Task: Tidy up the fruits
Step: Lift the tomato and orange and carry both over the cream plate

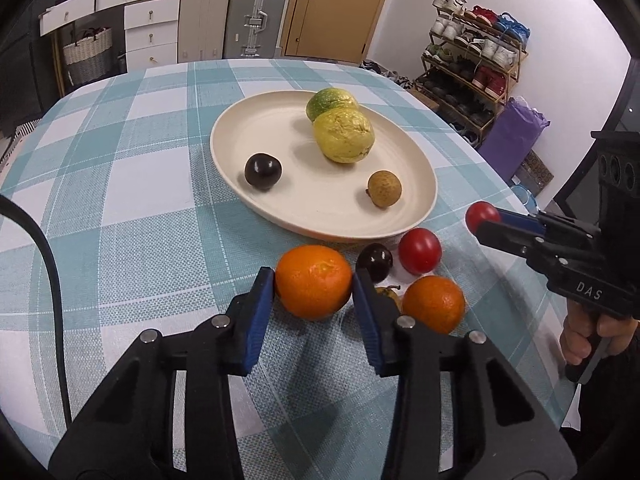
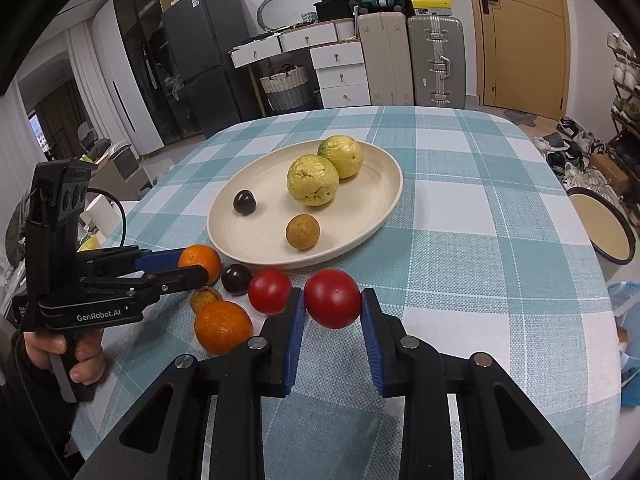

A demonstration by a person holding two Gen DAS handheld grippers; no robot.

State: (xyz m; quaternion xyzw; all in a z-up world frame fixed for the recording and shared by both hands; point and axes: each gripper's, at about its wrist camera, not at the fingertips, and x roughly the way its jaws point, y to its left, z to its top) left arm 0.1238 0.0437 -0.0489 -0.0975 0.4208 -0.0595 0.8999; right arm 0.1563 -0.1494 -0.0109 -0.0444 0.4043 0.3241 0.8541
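A cream plate (image 1: pixel 256 120) (image 2: pixel 372 216) on the checked tablecloth holds two yellow-green guavas (image 1: pixel 344 138) (image 2: pixel 313 180), a dark plum (image 1: pixel 263 171) (image 2: pixel 244 201) and a brown longan (image 1: pixel 384 189) (image 2: pixel 303 231). My left gripper (image 1: pixel 313 294) (image 2: pixel 188 265) is shut on an orange (image 1: pixel 314 286) (image 2: pixel 200 262) near the plate's front edge. My right gripper (image 2: pixel 333 308) (image 1: pixel 482 222) is shut on a red tomato (image 2: pixel 333 298) (image 1: pixel 480 214). On the cloth lie a second tomato (image 1: pixel 420 250) (image 2: pixel 269 290), a second orange (image 1: pixel 434 303) (image 2: pixel 222 326), a dark plum (image 1: pixel 374 262) (image 2: pixel 236 279) and a small brownish fruit (image 2: pixel 205 298).
A round stool (image 2: pixel 604 224) stands right of the table. A shoe rack (image 1: pixel 472 60), suitcases (image 1: pixel 256 14) and white drawers (image 1: pixel 150 24) stand beyond the table's far edge. A black cable (image 1: pixel 52 264) runs at the left.
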